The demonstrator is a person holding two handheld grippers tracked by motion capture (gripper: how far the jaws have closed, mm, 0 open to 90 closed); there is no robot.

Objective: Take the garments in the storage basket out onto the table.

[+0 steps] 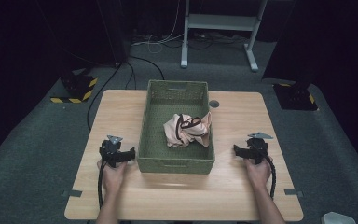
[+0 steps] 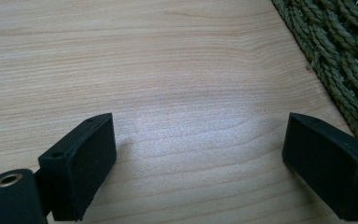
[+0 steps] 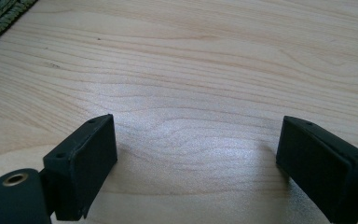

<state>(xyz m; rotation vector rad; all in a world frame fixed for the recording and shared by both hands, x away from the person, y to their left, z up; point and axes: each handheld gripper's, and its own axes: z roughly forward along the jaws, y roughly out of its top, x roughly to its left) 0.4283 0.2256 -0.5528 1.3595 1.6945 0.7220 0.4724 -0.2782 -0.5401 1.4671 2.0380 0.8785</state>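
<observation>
Both grippers, left (image 1: pixel 131 154) and right (image 1: pixel 237 150), rest wide-open near the desk's (image 1: pixel 242 196) front edge beside the basket (image 1: pixel 175 164) (its crumpled cloth (image 1: pixel 186 130) looks soft, pinchable anywhere).

A light wooden table (image 1: pixel 242 116) carries a green woven basket (image 1: pixel 175 164) at its middle.
</observation>
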